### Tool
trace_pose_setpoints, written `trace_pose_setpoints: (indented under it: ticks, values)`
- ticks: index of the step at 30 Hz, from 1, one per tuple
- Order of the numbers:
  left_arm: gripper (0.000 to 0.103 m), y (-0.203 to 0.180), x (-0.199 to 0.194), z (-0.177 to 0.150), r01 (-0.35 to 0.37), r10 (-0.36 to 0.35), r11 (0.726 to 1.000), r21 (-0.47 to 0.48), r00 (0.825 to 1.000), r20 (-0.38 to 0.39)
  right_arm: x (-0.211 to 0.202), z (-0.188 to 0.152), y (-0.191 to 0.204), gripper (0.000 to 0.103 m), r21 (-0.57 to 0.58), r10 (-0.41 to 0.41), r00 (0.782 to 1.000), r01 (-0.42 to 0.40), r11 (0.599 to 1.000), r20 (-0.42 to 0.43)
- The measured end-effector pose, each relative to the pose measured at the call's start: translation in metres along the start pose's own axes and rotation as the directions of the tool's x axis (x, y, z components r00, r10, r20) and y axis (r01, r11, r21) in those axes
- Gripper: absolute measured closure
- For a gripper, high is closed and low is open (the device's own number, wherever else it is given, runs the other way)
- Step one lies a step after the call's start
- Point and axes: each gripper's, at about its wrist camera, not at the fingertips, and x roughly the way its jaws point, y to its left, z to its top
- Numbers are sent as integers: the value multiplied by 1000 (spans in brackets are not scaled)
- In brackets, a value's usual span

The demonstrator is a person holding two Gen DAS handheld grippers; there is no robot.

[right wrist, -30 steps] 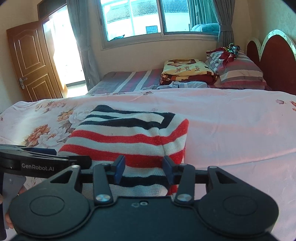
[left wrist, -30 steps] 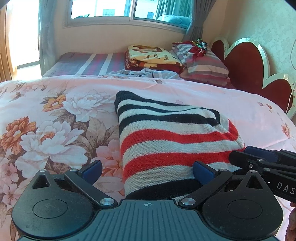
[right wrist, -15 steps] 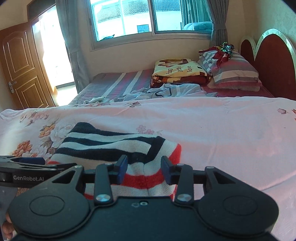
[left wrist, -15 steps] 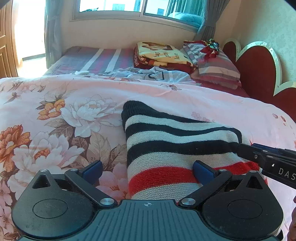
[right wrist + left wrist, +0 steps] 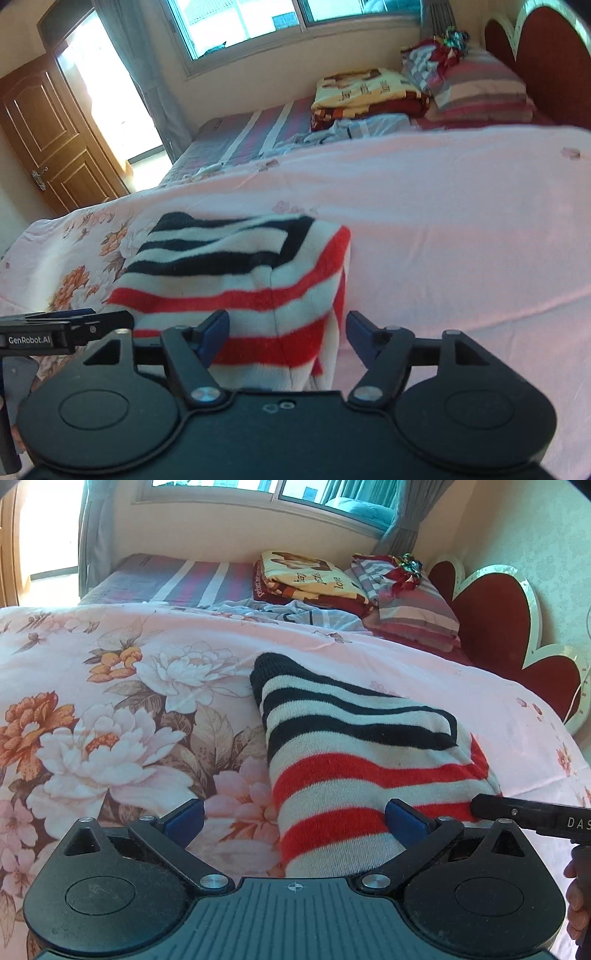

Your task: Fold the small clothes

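A folded knit sweater [image 5: 362,760] with black, white and red stripes lies on the pink floral quilt [image 5: 110,738]. My left gripper [image 5: 293,816] is open wide over the sweater's near left corner, and its blue pads are not squeezing the cloth. In the right wrist view the sweater [image 5: 236,273] has its near right corner between the fingers of my right gripper [image 5: 288,328]. Those jaws are opening, and the pads stand clear of the knit. One right finger [image 5: 517,810] reaches in from the right edge of the left wrist view. The left gripper's fingers [image 5: 74,325] show at the far left.
Beyond the quilt lie a crumpled pale blue garment [image 5: 295,613], a folded yellow and red blanket [image 5: 306,576] and striped pillows [image 5: 410,602]. A red scalloped headboard [image 5: 491,627] stands on the right. A wooden door [image 5: 48,140] is at the far left. A hand [image 5: 578,904] shows low right.
The right jaws, pinched on the sweater's near edge before, have spread apart and let it go. Both grippers shifted over the bed, and the right view has tilted. The left jaws stayed wide.
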Motion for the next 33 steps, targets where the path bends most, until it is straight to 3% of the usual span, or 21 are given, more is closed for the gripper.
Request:
trace_pose_setpoints:
  ticks: [6, 9, 12, 15, 19, 22, 25, 28, 29, 33]
  values:
    - [0, 6, -5, -16, 41, -42, 996, -81, 999, -21, 4, -18, -17, 33, 132, 112, 991, -101, 986, -76]
    - [0, -2, -9, -21, 40, -41, 997, -64, 999, -18, 3, -19, -11, 34, 111, 100, 992, -91, 990, -81]
    - [0, -7, -11, -24, 88, -93, 993, -74, 994, -59, 1, -19, -11, 33, 128, 111, 990, -99, 987, -88]
    - [0, -22, -8, -38, 119, -116, 992, 28, 988, -100, 1, -21, -11, 30, 117, 118, 988, -107, 987, -95]
    - [0, -17, 2, -47, 142, -145, 989, -32, 984, -108, 6, -26, -15, 31, 131, 129, 987, -117, 985, -92]
    - [13, -19, 2, -48, 178, -179, 984, -13, 979, -94, 7, -26, -14, 34, 109, 127, 988, -118, 987, -89]
    - [17, -19, 2, -47, 186, -188, 982, -26, 978, -91, 8, -27, -14, 43, 110, 141, 986, -131, 985, -86]
    - [19, -15, 0, -45, 204, -207, 978, -45, 974, -93, 7, -26, -16, 45, 114, 156, 984, -146, 983, -89]
    - [19, -13, 0, -45, 211, -216, 976, -56, 972, -96, 8, -25, -16, 45, 111, 161, 983, -150, 982, -91]
    - [18, -13, 4, -45, 213, -218, 975, -66, 971, -97, 15, -22, -18, 27, 145, 201, 976, -187, 971, -83]
